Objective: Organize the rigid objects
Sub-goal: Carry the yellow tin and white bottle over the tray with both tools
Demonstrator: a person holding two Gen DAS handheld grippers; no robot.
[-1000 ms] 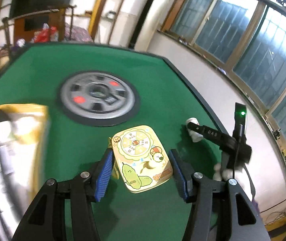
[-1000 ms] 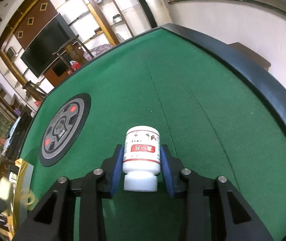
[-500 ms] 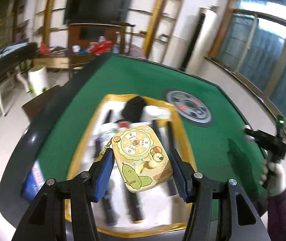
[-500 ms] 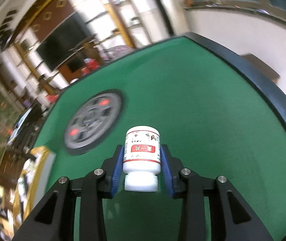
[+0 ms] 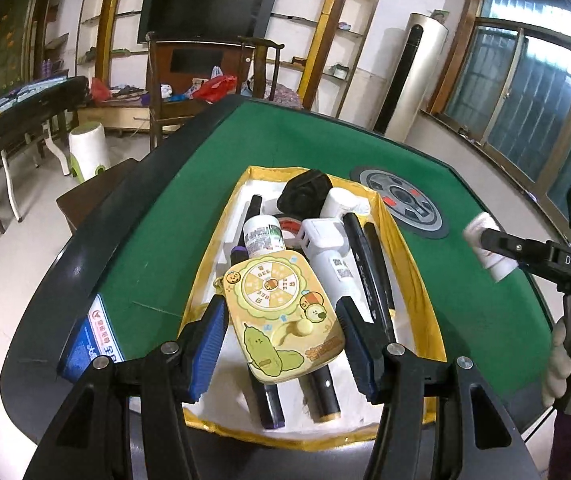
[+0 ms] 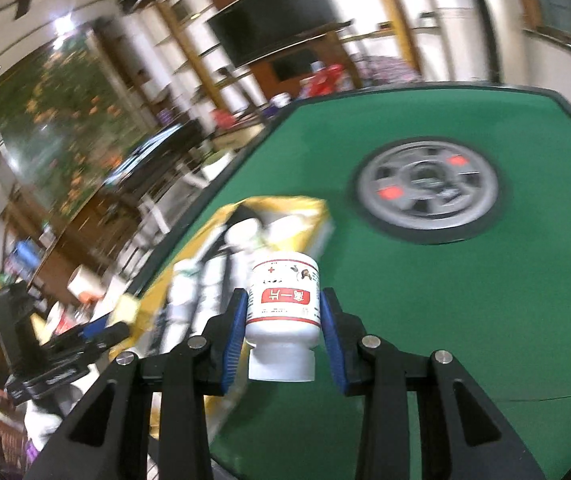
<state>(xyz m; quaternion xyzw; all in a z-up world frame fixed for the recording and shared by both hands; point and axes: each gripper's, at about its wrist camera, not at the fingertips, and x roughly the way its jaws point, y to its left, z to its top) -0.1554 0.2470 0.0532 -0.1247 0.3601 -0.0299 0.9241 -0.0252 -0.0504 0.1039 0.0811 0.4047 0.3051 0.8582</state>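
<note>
My left gripper (image 5: 281, 308) is shut on a yellow cartoon toy card (image 5: 277, 288) and holds it above a yellow-rimmed tray (image 5: 215, 248). In the tray lie several things: a white bottle, black pens, a white plug and a black pouch. My right gripper (image 6: 283, 320) is shut on a white pill bottle (image 6: 283, 300) with a red label, cap toward the camera, over the green felt just right of the tray (image 6: 317, 216). In the left wrist view that bottle (image 5: 479, 234) hangs at the far right, above the felt. The left gripper (image 6: 97, 332) shows blurred at the right wrist view's left edge.
A round grey disc (image 5: 401, 204) with red marks is set into the felt beyond the tray's far right corner. A blue packet (image 5: 93, 336) lies at the table's near left edge. The table has a raised black rim (image 5: 85, 232). A gloved hand (image 5: 569, 360) grips the right tool.
The left gripper swung with the toy card from the felt near the disc to above the tray. The right gripper carried the bottle up and leftward, toward the tray.
</note>
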